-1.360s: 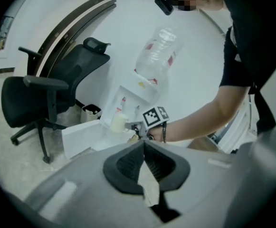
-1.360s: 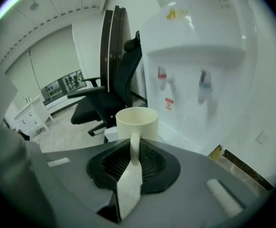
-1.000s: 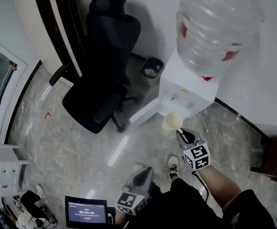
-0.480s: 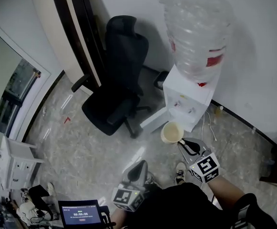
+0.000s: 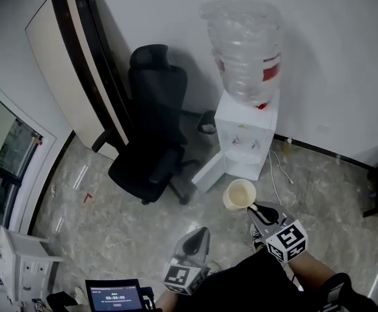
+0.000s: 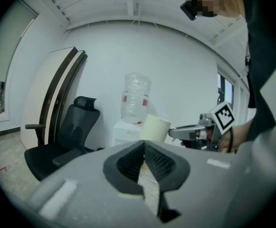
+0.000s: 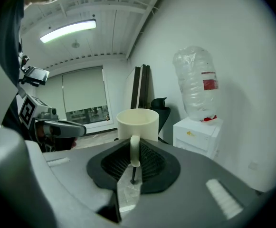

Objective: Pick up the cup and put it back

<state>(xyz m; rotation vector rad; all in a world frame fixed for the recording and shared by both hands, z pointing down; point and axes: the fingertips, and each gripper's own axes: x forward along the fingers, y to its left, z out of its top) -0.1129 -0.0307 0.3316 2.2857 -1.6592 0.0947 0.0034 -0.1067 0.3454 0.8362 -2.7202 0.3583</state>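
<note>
Your right gripper (image 5: 254,208) grips the cream cup (image 5: 239,194) at its side, in front of the water dispenser (image 5: 244,135). Your left gripper (image 5: 201,233) sits farther from the water dispenser. The black office chair (image 5: 151,142) stands left of it.

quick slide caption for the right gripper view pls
Right gripper holds a cream cup upright by its handle, water dispenser and black chair behind.

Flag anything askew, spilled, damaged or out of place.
On the water dispenser, the lower panel juts out at an angle like an open door. Loose cables trail beside it. The cup, held by its handle in the right gripper, shows no spill.
</note>
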